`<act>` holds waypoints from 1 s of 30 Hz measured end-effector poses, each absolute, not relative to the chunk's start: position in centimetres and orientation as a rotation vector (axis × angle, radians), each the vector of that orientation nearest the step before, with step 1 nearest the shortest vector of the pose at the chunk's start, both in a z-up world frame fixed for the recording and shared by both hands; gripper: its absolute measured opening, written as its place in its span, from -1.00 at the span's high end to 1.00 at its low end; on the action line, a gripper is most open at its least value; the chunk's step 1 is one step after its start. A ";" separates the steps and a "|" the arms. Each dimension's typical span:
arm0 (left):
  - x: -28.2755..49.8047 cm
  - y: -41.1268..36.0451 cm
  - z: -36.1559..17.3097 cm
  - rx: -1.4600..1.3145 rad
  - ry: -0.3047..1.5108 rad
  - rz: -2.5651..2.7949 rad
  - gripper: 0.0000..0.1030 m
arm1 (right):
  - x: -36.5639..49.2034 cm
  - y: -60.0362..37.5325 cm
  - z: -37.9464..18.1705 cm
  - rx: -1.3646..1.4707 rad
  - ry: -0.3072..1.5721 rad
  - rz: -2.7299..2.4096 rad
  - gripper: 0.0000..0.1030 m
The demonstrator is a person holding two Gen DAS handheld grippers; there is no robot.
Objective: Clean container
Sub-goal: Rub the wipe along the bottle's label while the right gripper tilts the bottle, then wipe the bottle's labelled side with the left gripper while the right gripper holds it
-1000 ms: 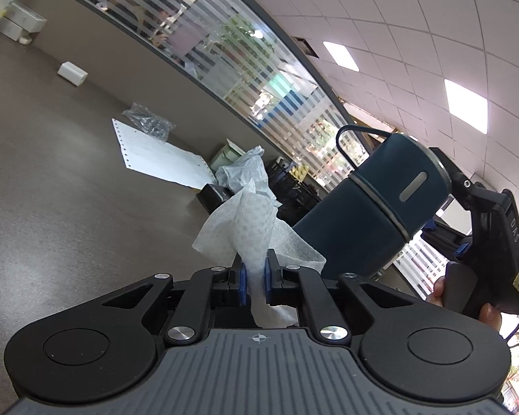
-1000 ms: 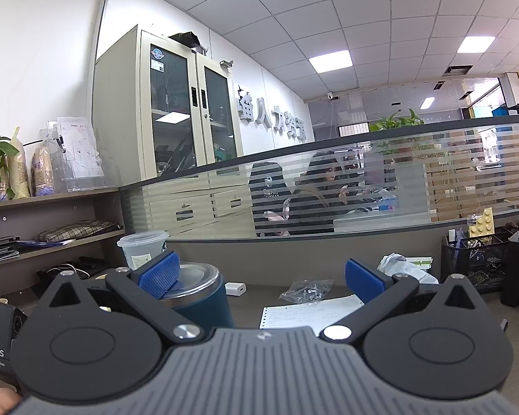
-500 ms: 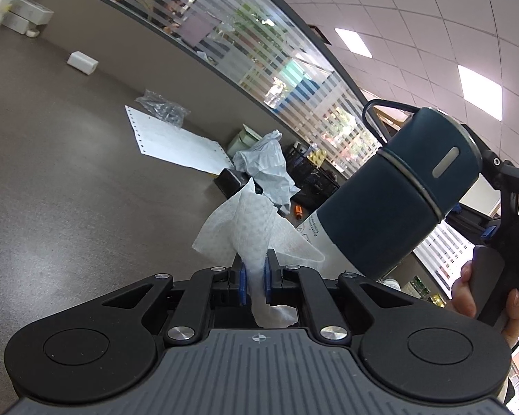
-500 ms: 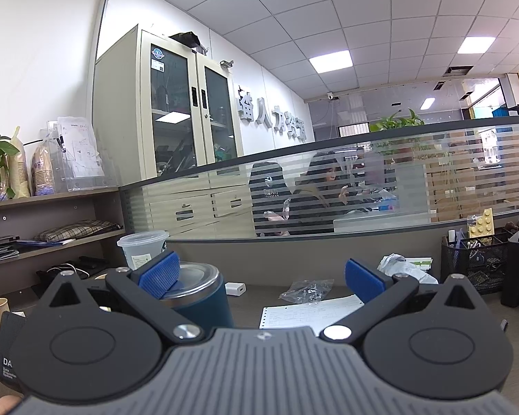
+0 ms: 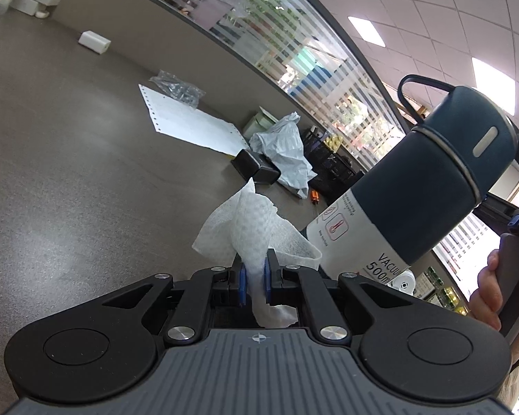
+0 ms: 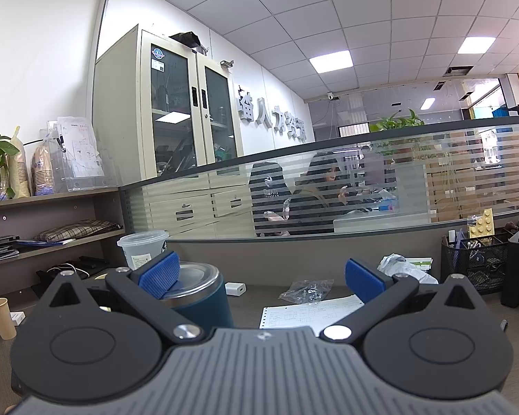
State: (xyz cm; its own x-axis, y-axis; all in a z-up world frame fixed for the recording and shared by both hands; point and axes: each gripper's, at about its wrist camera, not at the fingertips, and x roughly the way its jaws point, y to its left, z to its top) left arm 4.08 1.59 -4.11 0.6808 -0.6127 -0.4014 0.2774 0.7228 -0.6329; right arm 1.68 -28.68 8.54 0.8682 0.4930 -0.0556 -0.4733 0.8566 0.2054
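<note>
Your left gripper pinches the white tissue tight. The blue bottle has come closer, almost touching it, so wiping can start. Your right gripper looks wide open, its left pad over the bottle's rim.

An open-plan office is shown: a grey desk is bounded by a striped frosted-glass partition, behind which seated people are seen. A glass-door filing cabinet, a suspended tile ceiling with panel lights, printed continuous-feed paper and a mesh pen holder are visible
</note>
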 end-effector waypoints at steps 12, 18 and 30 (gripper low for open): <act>3.5 1.3 -3.0 -0.534 0.626 -0.528 0.80 | 1.6 -28.6 8.5 0.188 0.108 0.513 -1.00; 2.2 1.5 -1.0 -0.517 0.560 -0.564 0.79 | 1.7 -28.6 8.5 0.188 0.107 0.517 -1.00; 2.1 1.1 -1.5 -0.511 0.592 -0.550 0.79 | 1.8 -28.8 8.5 0.198 0.108 0.530 -1.00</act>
State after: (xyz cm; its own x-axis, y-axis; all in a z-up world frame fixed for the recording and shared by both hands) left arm 2.08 1.14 -1.50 0.6981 -0.6097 -0.3755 0.3298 0.7392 -0.5873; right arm 1.81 -28.84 8.47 0.8577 0.5115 -0.0513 -0.4907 0.8444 0.2150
